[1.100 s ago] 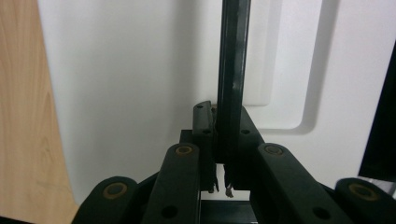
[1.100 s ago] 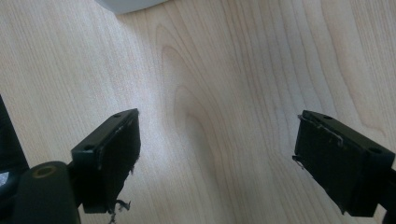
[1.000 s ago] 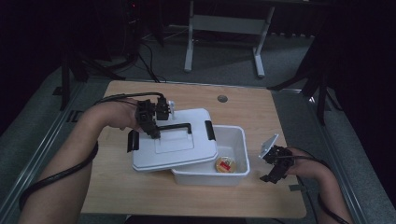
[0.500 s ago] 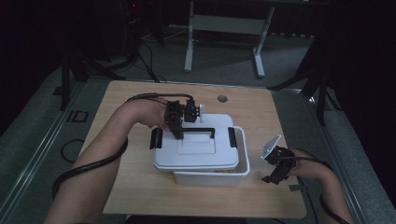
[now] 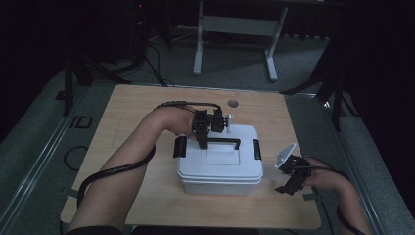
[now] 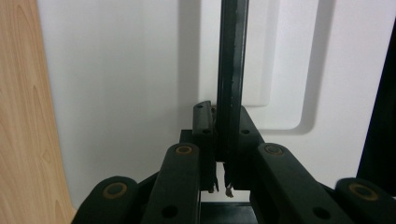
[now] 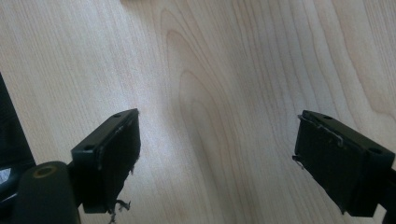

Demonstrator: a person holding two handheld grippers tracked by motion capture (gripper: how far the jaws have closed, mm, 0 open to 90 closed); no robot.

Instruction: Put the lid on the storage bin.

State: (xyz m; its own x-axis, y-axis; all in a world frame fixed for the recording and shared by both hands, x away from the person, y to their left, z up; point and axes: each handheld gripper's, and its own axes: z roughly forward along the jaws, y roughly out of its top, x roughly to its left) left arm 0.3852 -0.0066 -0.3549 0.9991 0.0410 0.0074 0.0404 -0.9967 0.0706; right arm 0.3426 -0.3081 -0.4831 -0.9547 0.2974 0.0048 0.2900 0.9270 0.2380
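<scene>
- Left gripper point(image 5: 204, 143), centre of the high view: jaws clamped on the black handle point(image 5: 222, 141) of the lid point(image 5: 220, 159).
- Left gripper view, close up: the handle point(image 6: 232, 84) runs as a dark bar from the top edge down between the two pads; white lid point(image 6: 121, 93) behind it, with a shallow recessed panel at right.
- Lid sits square on the white box point(image 5: 220, 181), lower centre of the high view; black latches at its left and right ends. Contents cannot be seen with the lid on.
- Right gripper point(image 5: 292, 177), lower right of the high view, just beside the box and apart from it.
- Right gripper view: jaws wide apart, nothing between them; bare wood of the table point(image 7: 224, 70) below.
- Table point(image 5: 137, 112) in the high view: a small round fitting point(image 5: 233, 103) near its upper edge.
</scene>
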